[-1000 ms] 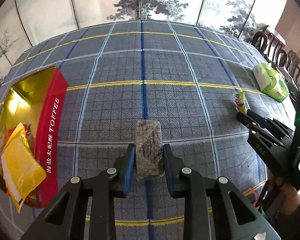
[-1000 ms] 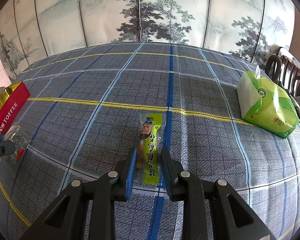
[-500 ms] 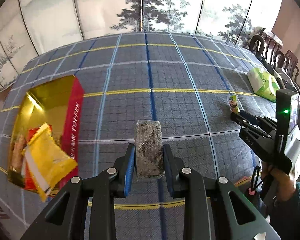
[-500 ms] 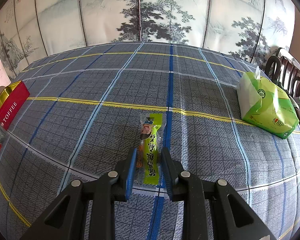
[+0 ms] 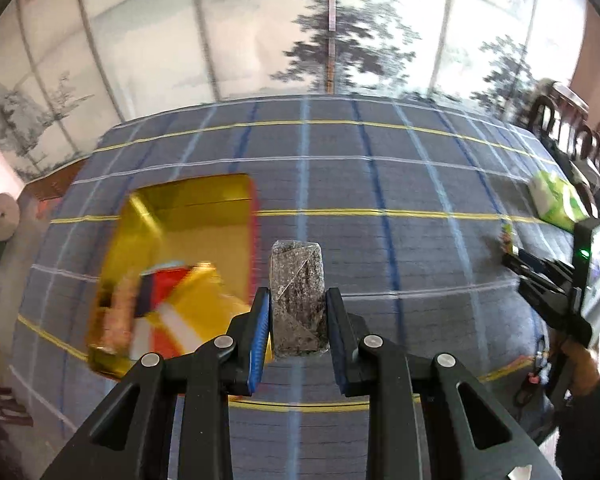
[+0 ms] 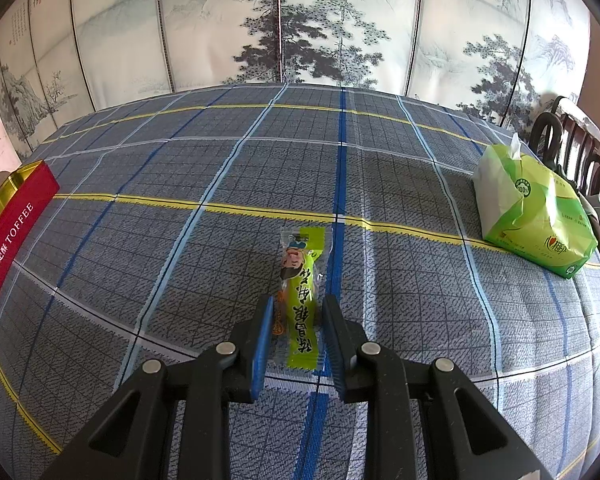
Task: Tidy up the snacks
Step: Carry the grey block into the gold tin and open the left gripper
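Left wrist view shows the left gripper [image 5: 296, 322] clamped on a dark speckled snack packet [image 5: 297, 302], which stands upright between the blue pads and rises above the fingertips, lifted over the plaid tablecloth [image 5: 400, 168]. Just left of the claw and below it lies the open gold-lined toffee tin [image 5: 204, 216], blurred, with yellow and red wrappers [image 5: 172, 312] inside. At the right edge, the right gripper [image 5: 512, 258] points at the table. Right wrist view has that gripper's jaws closed on the lower half of a green snack stick [image 6: 302, 300] lying on the cloth. A green tissue pack [image 6: 532, 216] sits far right.
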`<state>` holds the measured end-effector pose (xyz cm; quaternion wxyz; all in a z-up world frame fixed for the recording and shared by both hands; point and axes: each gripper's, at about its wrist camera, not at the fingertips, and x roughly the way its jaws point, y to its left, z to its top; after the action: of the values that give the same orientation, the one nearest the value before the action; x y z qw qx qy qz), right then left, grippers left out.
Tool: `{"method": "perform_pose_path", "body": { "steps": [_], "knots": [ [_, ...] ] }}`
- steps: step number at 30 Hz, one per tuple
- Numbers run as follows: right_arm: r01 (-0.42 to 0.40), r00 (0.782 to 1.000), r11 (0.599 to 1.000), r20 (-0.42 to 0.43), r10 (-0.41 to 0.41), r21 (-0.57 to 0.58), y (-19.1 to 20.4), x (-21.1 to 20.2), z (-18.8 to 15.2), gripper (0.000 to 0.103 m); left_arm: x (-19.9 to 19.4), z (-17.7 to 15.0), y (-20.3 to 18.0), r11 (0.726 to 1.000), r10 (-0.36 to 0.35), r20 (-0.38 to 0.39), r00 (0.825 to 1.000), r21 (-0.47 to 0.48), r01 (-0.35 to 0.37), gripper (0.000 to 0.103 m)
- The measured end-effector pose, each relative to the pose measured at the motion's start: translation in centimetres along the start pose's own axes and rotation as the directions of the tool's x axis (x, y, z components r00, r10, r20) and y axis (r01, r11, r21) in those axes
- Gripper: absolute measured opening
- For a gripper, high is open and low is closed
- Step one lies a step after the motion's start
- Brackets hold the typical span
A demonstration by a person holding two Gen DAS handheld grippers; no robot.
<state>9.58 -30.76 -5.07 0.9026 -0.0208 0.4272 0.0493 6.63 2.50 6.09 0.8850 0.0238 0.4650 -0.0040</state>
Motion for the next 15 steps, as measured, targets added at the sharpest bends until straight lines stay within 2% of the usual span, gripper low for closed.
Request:
{"method": "perform_pose_path", "body": {
  "steps": [9, 15],
  "knots": [
    [0.003, 1.000, 1.000, 0.000, -0.003, -0.002, 0.1, 0.0, 0.0, 0.026, 0.6, 0.0, 6.5, 0.990, 0.097, -0.004, 0.995, -0.102, -0.097, 0.024],
    [0.005, 1.000, 1.000, 0.000, -0.005, -0.004, 0.0, -0.1, 0.0, 0.026, 1.2, 0.1, 9.7, 0.980, 0.129, -0.017, 0.992, -0.148, -0.130, 0.024]
  ]
}}
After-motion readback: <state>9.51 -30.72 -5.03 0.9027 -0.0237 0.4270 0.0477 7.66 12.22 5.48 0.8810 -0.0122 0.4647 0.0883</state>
